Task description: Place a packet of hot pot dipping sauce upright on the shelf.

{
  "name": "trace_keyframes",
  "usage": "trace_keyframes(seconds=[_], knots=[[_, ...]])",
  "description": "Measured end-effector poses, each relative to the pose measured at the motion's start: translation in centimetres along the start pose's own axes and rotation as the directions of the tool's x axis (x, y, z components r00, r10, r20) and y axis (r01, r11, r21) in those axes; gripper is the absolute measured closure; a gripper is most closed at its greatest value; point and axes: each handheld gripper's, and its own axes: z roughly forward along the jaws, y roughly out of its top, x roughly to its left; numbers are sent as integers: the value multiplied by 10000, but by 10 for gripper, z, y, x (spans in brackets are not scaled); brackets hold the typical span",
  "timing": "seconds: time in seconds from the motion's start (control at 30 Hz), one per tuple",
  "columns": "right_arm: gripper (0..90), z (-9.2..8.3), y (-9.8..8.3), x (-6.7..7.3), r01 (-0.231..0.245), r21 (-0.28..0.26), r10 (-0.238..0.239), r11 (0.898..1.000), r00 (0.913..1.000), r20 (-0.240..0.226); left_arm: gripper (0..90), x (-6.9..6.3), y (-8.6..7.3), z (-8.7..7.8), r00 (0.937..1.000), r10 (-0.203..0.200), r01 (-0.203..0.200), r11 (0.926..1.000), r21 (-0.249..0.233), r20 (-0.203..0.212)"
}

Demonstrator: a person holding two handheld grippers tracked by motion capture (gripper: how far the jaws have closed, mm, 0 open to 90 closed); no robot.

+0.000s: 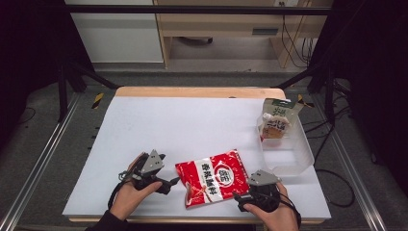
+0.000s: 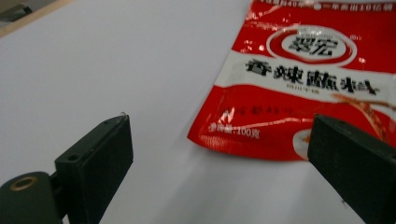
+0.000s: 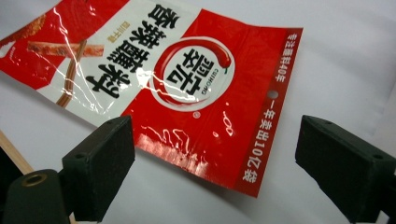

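- We have a flat, glossy red-and-white plastic sachet (image 1: 212, 177) lying on the white desk (image 1: 183, 125), between our two claws and touching neither.
- Our left claw (image 1: 174, 181) stands wide and empty; in the left gripper view the sachet's (image 2: 303, 88) lower corner lies just ahead, nearer the right-hand jaw.
- Our right claw (image 1: 237, 196) is also wide and empty; in the right gripper view the sachet's (image 3: 187, 88) sealed edge with the small punched hole lies just ahead, between the lines of the two jaws.
- We judge the step in hand to be picking the sachet up, probably to carry it to the clear plastic tub (image 1: 303, 156) beyond the right claw, where a green-and-white spouted pouch (image 1: 275, 122) already leans.
- The sachet lies flat, so one jaw must slide under an edge; we aim for the slightly lifted sealed edge before the right claw, not the flat middle.
- We keep that claw low and nearly level with the desk, and close only when the seam sits well between the pads.
- The film looks slick, so we use the left claw to steady the far corner if the sachet skates away.
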Motion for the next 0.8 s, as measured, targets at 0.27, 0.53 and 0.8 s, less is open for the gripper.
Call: trace_keyframes(seconds=[0.27, 0.53, 0.8], knots=[[122, 7, -9, -6, -246, 565, 255, 9981, 9996, -152, 68, -11, -1, 4, 9998, 106, -107, 9999, 65, 190], [125, 13, -14, -9, -339, 1049, 376, 9939, 9987, -337, 68, -17, -1, 8, 9992, 249, -254, 9996, 159, 316], [126, 14, -15, -9, -452, 1210, 509, 9916, 9977, -445, 69, -16, -1, 8, 9993, 212, -216, 9997, 139, 307]])
